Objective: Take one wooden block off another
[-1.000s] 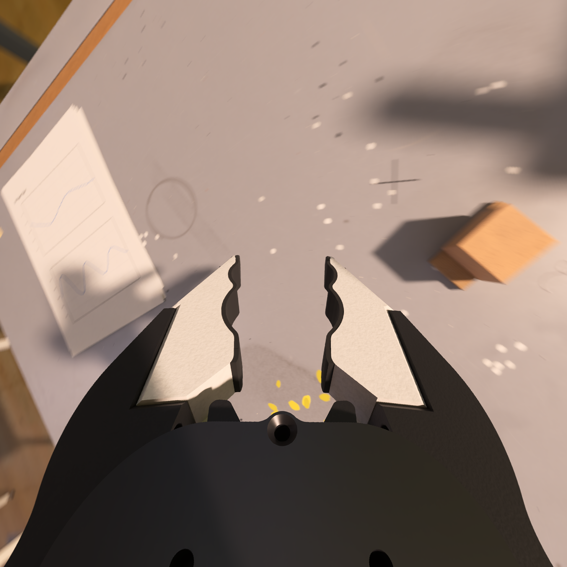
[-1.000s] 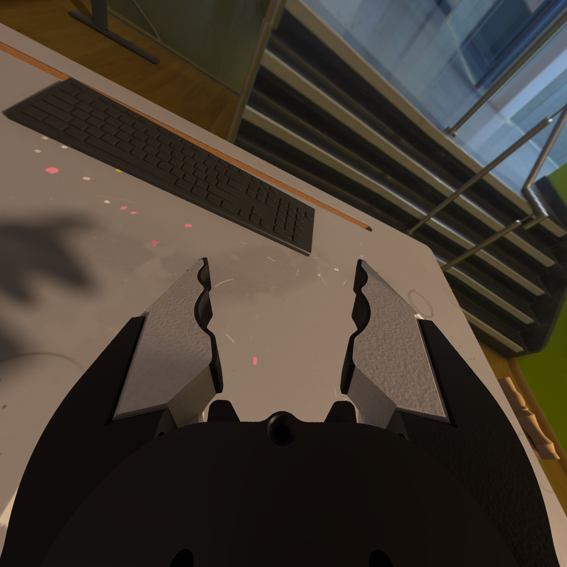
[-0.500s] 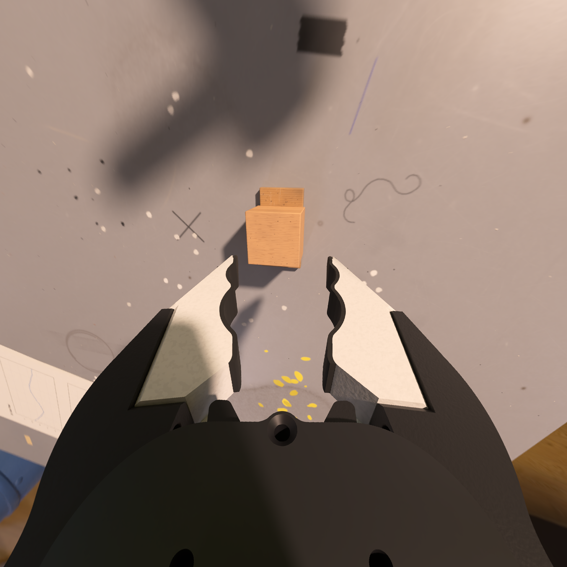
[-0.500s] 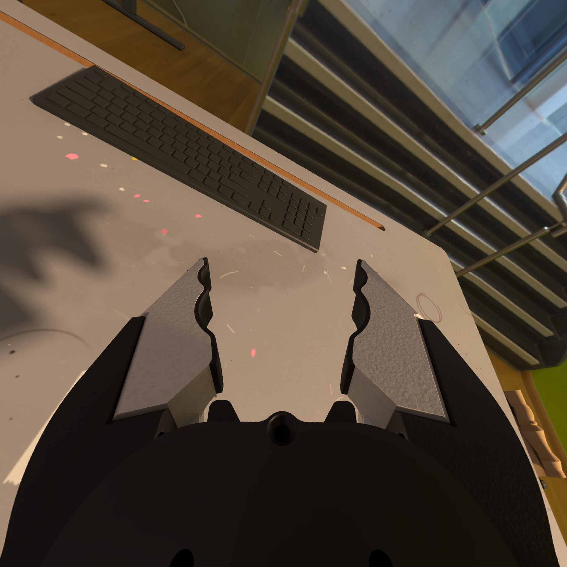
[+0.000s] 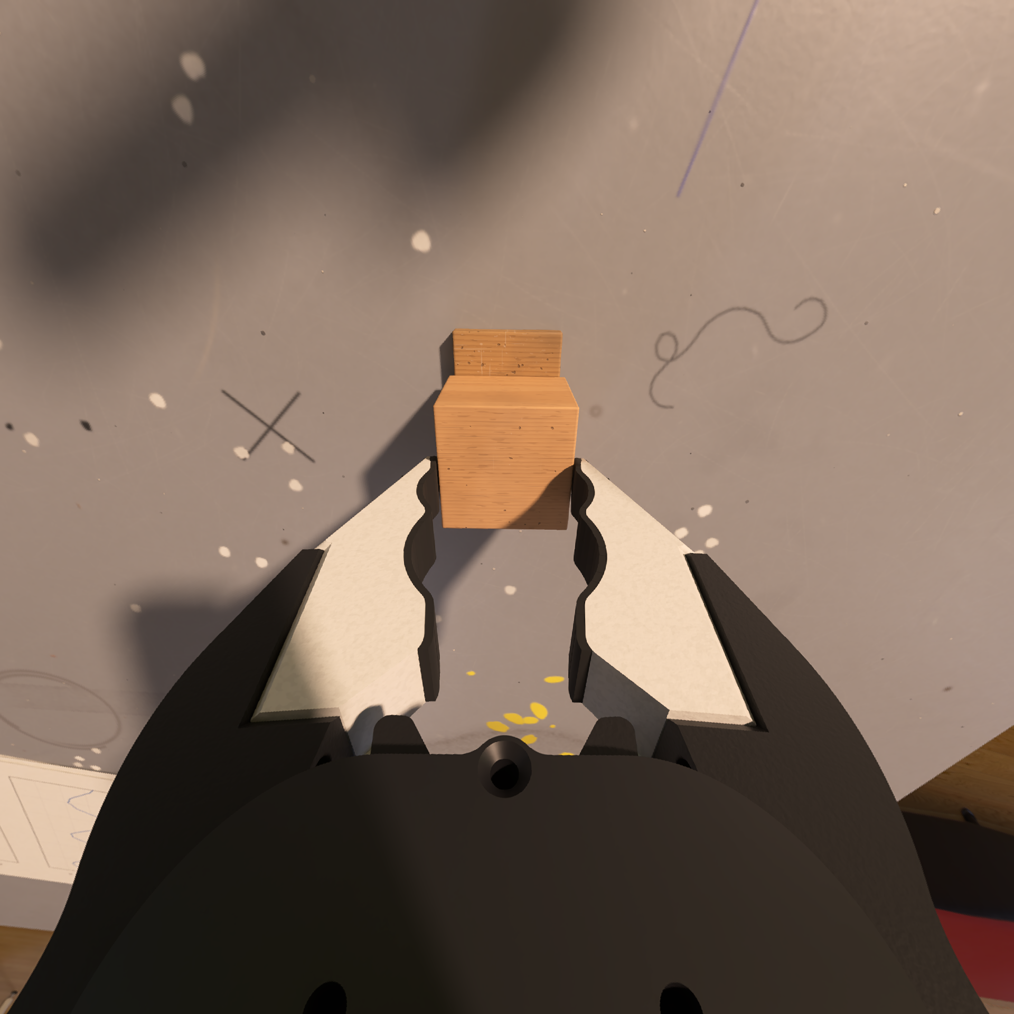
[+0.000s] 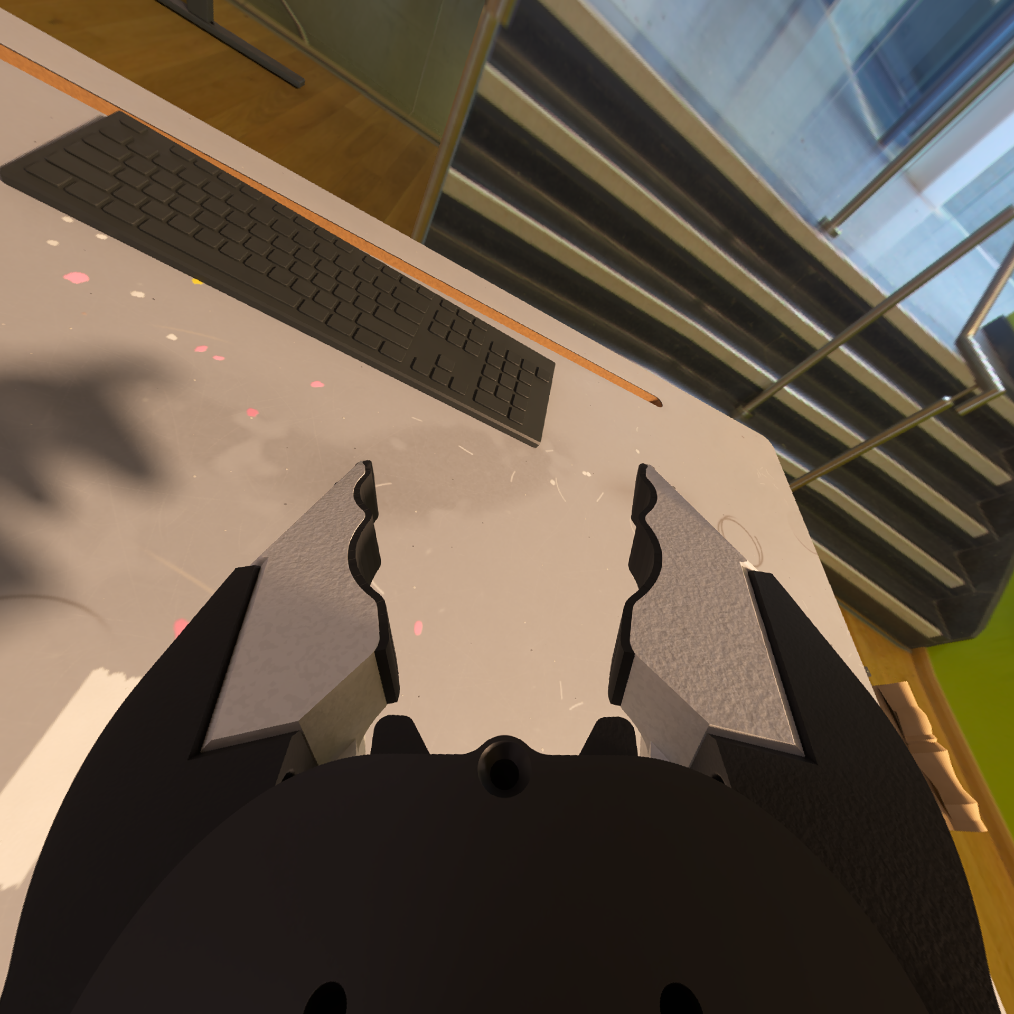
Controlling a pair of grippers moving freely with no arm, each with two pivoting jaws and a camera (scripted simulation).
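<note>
Two wooden blocks stand stacked on the grey table (image 5: 768, 439) in the left wrist view. The upper wooden block (image 5: 505, 439) is a light cube; the lower wooden block (image 5: 507, 354) shows only as a strip beyond it. My left gripper (image 5: 505, 477) has its fingertips against the upper block's two sides, closed on it. The stack still looks together. My right gripper (image 6: 505, 477) is open and empty above a bare part of the table (image 6: 494, 576); no block shows in its view.
A black keyboard (image 6: 274, 274) lies along the table's far edge ahead of the right gripper, and the table's corner (image 6: 768, 455) is to its right. A white printed sheet (image 5: 38, 812) lies at the left gripper's lower left. The table edge (image 5: 944, 768) is at its lower right.
My left gripper swung round to face the stack, moved forward until the upper block sat between its fingertips, and narrowed onto it. My right gripper drifted slightly and stayed open.
</note>
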